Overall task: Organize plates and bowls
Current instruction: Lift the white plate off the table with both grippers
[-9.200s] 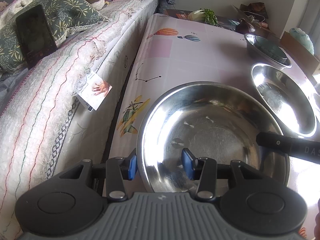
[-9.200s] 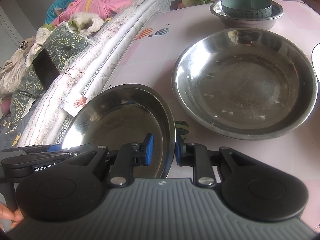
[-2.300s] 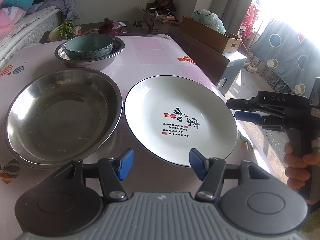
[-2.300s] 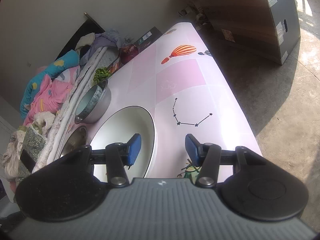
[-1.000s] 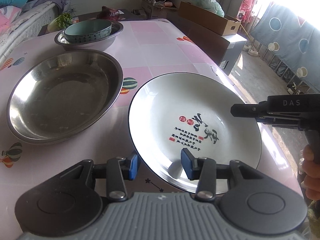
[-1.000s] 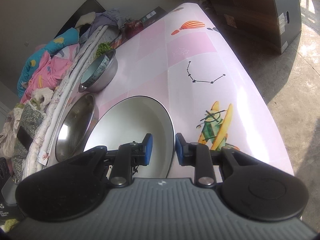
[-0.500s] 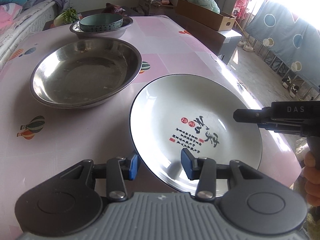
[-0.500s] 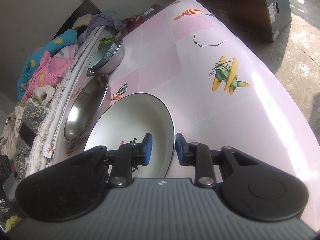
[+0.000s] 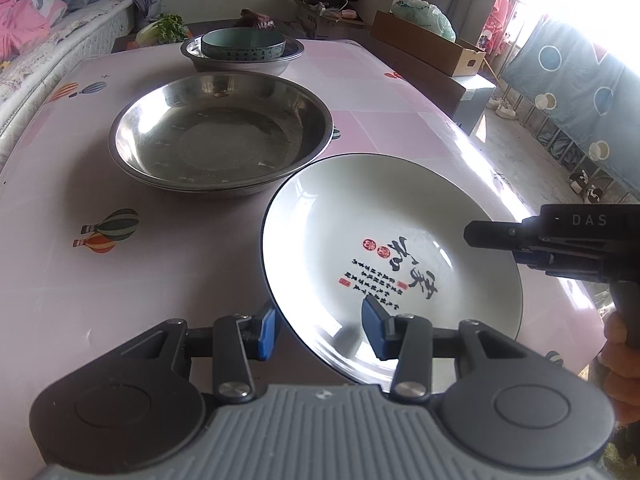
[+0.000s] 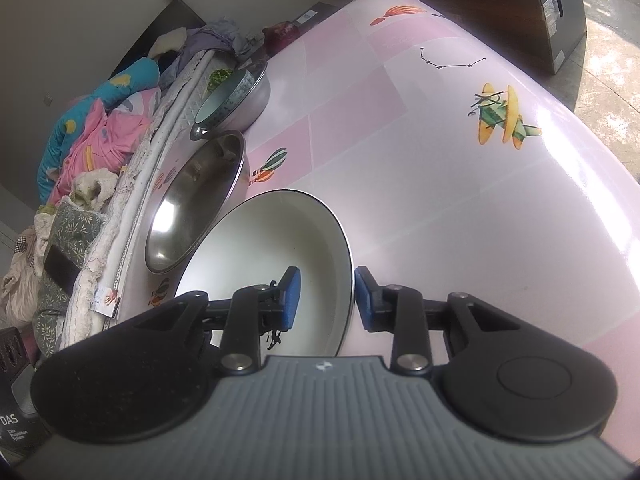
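A white plate (image 9: 400, 208) with a black rim and red and black writing hangs tilted just over the pink table (image 9: 80, 300), right of the wide steel basin (image 9: 220, 140). My left gripper (image 9: 320, 332) is shut on the plate's near rim, one pad outside and one inside. In the right wrist view the plate (image 10: 280, 240) has its right rim between the pads of my right gripper (image 10: 327, 300), whose jaws are opening and stand slightly apart from it. From the left wrist view that right gripper (image 9: 476, 236) reaches over the plate's right side.
A teal bowl (image 9: 242, 44) sits inside a smaller steel bowl (image 9: 240, 64) at the table's far end. A bed with bedding (image 10: 100, 140) runs along the table's left side. A cardboard box (image 9: 432, 44) and the floor lie past the right edge. A hand (image 9: 616, 360) holds the right gripper's handle.
Both grippers and the plate have travelled along the table, so the steel basin now lies farther off and to the left. The right gripper's pads have parted a little.
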Demonstrator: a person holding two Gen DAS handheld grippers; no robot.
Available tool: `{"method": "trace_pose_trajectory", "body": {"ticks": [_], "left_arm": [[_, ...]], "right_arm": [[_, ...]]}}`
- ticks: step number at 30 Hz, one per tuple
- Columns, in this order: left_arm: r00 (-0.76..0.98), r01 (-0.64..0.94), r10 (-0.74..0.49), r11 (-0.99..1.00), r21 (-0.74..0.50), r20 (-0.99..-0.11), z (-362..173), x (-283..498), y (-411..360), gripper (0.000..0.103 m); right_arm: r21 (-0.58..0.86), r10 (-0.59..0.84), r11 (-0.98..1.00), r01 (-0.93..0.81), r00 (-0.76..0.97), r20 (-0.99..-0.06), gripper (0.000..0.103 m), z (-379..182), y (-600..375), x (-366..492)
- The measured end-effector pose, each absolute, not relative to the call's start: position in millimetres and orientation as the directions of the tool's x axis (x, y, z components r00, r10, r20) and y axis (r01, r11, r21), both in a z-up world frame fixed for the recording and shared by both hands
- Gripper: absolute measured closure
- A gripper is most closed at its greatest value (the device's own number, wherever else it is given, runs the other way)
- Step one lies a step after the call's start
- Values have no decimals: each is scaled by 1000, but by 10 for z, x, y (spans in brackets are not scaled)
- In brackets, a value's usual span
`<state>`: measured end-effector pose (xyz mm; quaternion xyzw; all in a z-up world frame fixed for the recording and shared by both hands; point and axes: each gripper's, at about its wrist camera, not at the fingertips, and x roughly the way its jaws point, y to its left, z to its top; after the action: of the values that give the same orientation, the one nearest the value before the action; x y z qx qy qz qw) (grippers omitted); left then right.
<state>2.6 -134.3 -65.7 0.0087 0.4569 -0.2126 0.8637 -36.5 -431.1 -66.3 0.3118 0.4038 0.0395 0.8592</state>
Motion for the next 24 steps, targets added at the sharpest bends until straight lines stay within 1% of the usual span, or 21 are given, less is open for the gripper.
{"method": "trace_pose_trajectory", "body": {"ticks": [6,14,19,24], "left_arm": [[489,382,-366,906,-182,-792,-669,99,-1331,59],[504,384,-361,907,-171,-784,-654,272,-1340,59],[519,373,-353,913,-166,-778,-655,334,-1348,63],[507,354,-366,914,-198,-780,-643,353,-1299,65]], "right_arm": [[602,314,767,220,691,-652,74,-716,-4360,-410],[579,282,778,243,689,-668,75,-760,-4300,-520],[579,295,782,233,678,-673,77,-754,-4223,-519],[570,278,784,247,682,-677,77,-742,-4188,-517]]}}
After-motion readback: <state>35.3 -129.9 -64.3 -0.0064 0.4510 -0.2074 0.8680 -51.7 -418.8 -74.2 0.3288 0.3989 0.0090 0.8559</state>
